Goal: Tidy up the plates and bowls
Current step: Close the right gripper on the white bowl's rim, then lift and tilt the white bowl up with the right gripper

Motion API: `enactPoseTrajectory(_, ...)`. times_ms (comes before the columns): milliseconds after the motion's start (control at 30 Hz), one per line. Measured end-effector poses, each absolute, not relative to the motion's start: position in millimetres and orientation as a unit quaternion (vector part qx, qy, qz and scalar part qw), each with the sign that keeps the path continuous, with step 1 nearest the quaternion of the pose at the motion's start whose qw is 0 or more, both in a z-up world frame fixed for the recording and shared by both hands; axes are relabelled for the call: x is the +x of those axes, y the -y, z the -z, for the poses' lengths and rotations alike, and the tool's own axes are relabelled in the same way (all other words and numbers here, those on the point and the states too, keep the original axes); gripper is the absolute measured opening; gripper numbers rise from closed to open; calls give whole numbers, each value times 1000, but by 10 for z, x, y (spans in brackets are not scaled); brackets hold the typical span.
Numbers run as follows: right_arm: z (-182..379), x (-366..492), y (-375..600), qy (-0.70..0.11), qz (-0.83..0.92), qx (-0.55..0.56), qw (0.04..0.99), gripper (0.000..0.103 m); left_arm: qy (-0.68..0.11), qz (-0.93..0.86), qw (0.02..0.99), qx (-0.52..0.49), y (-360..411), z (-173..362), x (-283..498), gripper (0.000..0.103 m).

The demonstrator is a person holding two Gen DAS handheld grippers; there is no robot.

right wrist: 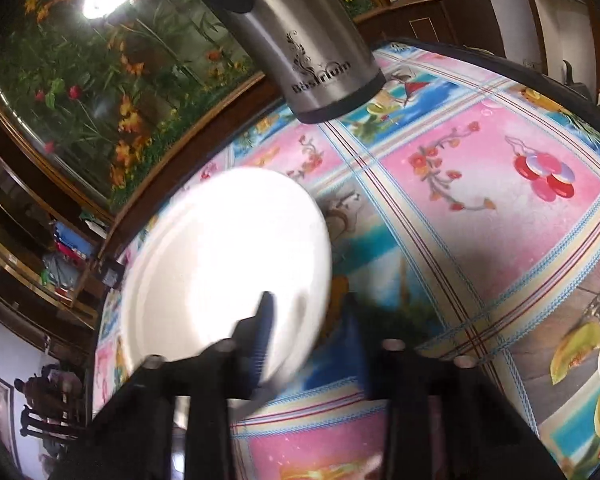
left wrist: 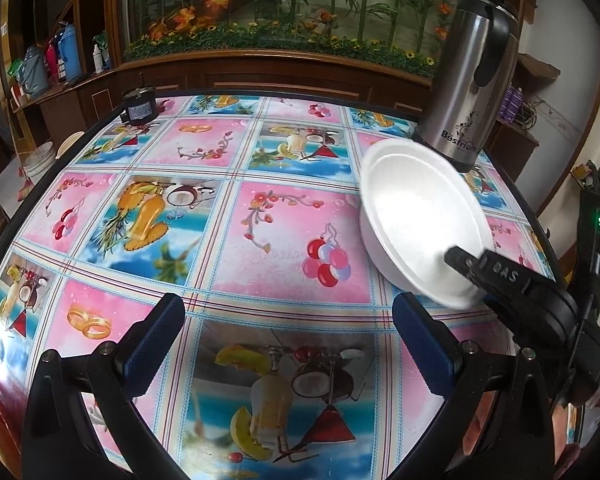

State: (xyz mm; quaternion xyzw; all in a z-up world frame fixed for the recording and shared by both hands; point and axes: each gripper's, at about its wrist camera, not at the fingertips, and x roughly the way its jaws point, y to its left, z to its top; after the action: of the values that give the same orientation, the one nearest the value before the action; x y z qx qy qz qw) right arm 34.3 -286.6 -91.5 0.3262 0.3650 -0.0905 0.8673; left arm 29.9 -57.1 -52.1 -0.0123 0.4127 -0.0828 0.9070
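Note:
A white bowl [left wrist: 412,208] hangs tilted over the right side of the table, its near rim raised. My right gripper [left wrist: 468,272] is shut on that near rim, with one finger inside the bowl and the other hidden under it. In the right wrist view the bowl [right wrist: 220,256] fills the lower left, blurred, and its rim sits between the right gripper's [right wrist: 308,316] dark fingers. My left gripper [left wrist: 288,308] stands open above the patterned tablecloth [left wrist: 260,216], with nothing between its blue pads, to the left of the bowl.
A tall steel flask [left wrist: 468,80] stands just behind the bowl near the table's far right edge, close in the right wrist view [right wrist: 312,48]. A small black device [left wrist: 140,106] sits at the far left corner. A wooden cabinet with flowers [left wrist: 280,20] lies beyond the table.

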Motion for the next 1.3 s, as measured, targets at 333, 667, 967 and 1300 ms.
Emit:
enactPoseTrajectory(333,687,179,2688,-377,49,307,873,13,-419,68,905,-35,415,537,376,103)
enactPoseTrajectory(667,705,-177,2746,-411,-7,336,847,32,-426,66,902,-34,413,574,394,103)
enactPoseTrajectory(967,660,-277,2862,-369,-3,368,854,53,-432,73,899,-22,499,706,426,103)
enactPoseTrajectory(1300,657,-260,2700,-366,-7,346,864,56,-415,106,903,-24,572,651,357,100)
